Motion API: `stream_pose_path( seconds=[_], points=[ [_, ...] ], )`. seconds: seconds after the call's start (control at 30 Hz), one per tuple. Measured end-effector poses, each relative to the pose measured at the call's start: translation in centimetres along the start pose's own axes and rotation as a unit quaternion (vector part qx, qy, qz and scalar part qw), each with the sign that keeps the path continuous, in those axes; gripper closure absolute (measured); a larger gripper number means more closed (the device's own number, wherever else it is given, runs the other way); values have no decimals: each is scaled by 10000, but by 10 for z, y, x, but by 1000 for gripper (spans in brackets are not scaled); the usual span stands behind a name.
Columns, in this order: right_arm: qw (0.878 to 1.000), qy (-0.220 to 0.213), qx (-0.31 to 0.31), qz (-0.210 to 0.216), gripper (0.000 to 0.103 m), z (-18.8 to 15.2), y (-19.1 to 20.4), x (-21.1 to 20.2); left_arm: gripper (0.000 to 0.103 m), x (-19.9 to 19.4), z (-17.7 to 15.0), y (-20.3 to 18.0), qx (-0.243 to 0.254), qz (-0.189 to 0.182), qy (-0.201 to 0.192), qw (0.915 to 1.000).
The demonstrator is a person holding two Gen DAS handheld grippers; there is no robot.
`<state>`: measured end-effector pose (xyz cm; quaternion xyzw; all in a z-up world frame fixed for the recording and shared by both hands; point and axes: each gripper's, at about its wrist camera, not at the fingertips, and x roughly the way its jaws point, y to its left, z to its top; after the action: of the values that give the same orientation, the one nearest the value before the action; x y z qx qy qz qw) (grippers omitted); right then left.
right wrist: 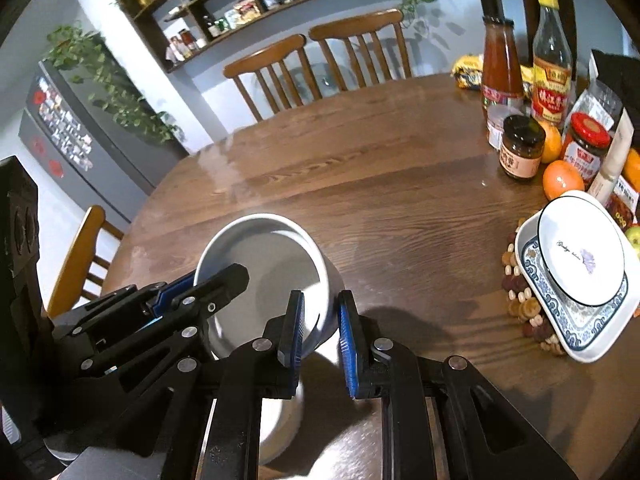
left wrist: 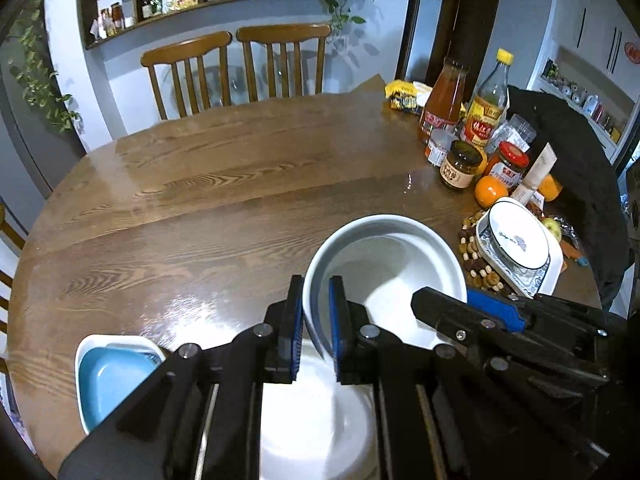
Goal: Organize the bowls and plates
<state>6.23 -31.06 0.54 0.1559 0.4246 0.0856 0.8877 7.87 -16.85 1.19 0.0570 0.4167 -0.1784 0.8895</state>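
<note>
A white bowl (left wrist: 384,264) is held tilted above the wooden table (left wrist: 200,200), over a white plate (left wrist: 316,420). My left gripper (left wrist: 316,332) is shut on the bowl's left rim. My right gripper (right wrist: 320,332) is shut on the bowl's (right wrist: 264,264) right rim; it shows in the left wrist view (left wrist: 480,312). A blue square dish (left wrist: 112,376) sits at the near left. A round white plate (right wrist: 580,248) rests on a blue-patterned square plate (right wrist: 568,320) at the right.
Sauce bottles (left wrist: 444,96), jars (left wrist: 460,164), oranges (left wrist: 490,192) and a beaded mat with nuts (left wrist: 476,256) crowd the table's right side. Two wooden chairs (left wrist: 236,68) stand at the far edge. A black cloth (left wrist: 576,152) lies at far right.
</note>
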Motion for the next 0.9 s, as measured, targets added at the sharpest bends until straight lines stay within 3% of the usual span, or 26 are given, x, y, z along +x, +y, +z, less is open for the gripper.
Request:
stream_pose_path(
  seconds=[0.3, 0.9],
  points=[
    [9996, -141, -236, 79, 82, -19, 33, -21, 94, -37, -21, 14, -42, 117, -271, 9996],
    [9992, 15, -393, 98, 82, -54, 64, -24, 94, -55, -57, 34, -169, 150, -178, 9996]
  ],
)
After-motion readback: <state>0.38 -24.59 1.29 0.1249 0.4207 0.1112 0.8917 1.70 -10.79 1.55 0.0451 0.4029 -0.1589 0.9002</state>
